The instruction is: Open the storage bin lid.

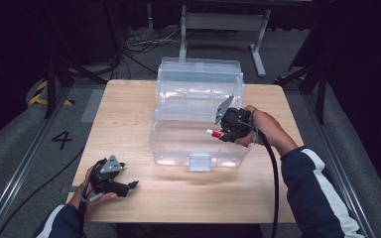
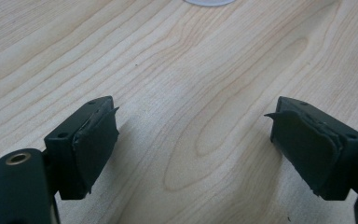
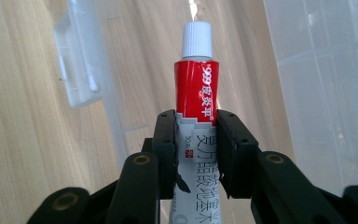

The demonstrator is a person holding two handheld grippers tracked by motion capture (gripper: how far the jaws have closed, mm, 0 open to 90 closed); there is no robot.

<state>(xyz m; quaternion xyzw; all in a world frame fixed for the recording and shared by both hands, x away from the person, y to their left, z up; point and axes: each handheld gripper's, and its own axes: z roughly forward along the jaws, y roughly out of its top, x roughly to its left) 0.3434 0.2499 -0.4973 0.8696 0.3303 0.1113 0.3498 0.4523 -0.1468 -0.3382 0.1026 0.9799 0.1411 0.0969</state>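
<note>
R gripper [image 1: 222, 133] clamped a red-white ointment tube [image 3: 196, 100], prob. over the clear storage box [image 1: 178, 148]; L gripper [image 1: 129, 187], jaws apart, sat near box's front-left.

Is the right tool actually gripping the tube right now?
Touching. The right gripper view shows the right tool with both black pads pressed against the red and white tube, no gap on either side.
</note>
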